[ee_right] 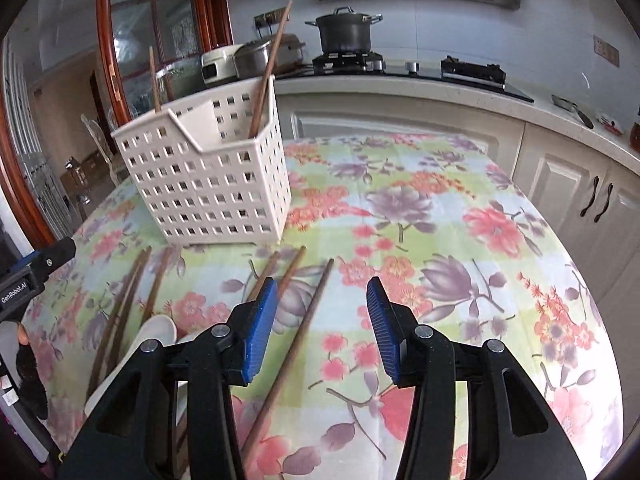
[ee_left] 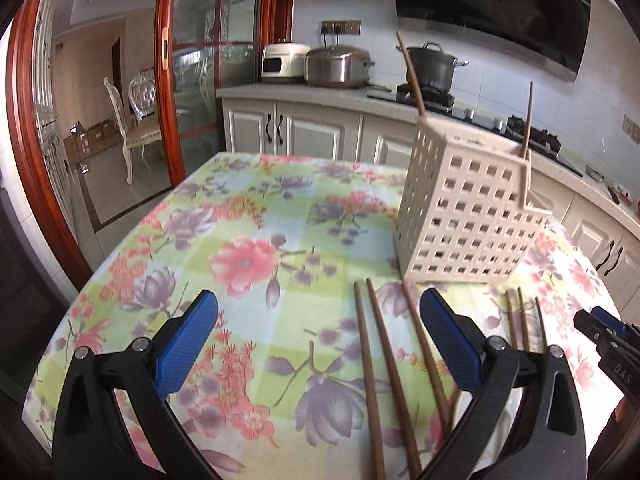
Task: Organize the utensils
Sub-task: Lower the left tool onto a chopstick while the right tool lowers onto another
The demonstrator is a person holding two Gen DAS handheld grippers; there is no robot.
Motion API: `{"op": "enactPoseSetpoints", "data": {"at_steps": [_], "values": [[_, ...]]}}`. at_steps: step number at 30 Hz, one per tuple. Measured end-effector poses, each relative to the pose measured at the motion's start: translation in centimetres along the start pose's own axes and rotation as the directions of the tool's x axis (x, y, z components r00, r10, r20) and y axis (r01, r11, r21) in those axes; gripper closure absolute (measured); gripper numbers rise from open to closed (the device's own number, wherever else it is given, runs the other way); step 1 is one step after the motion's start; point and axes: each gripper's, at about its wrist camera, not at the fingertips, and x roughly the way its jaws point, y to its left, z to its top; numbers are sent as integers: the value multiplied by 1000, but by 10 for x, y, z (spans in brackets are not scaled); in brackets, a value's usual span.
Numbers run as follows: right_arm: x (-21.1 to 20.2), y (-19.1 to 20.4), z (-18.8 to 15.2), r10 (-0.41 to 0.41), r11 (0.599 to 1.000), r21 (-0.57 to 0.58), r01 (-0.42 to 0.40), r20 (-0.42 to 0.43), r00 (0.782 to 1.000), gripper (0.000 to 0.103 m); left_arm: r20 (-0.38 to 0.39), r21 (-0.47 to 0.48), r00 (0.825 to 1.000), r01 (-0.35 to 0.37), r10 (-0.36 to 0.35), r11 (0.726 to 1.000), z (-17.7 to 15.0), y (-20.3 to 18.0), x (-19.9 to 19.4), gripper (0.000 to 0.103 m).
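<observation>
Left gripper wide, empty; brown wooden chopsticks on floral-cloth desk between fingers. Right gripper wide, empty; white perforated plastic utensil basket at 11 o'clock, holding two chopsticks.

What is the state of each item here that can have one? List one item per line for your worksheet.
Left gripper: open, holding nothing.
Right gripper: open, holding nothing.
Utensil basket: upright on the table, two chopsticks standing in it.
Loose chopsticks: lying flat on the tablecloth, outside the basket.
White spoon: lying on the table.
Pot: lid on, on the stove.
</observation>
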Motion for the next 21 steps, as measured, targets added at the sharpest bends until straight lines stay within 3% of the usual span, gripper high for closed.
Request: {"op": "enactPoseSetpoints", "data": {"at_steps": [9, 21], "values": [[32, 5, -7, -1, 1000, 14, 2, -131, 991, 67, -71, 30, 997, 1, 1, 1000, -11, -2, 19, 6], [42, 9, -6, -49, 999, -24, 46, -170, 984, 80, -183, 56, 982, 48, -37, 997, -23, -9, 44, 30]]}}
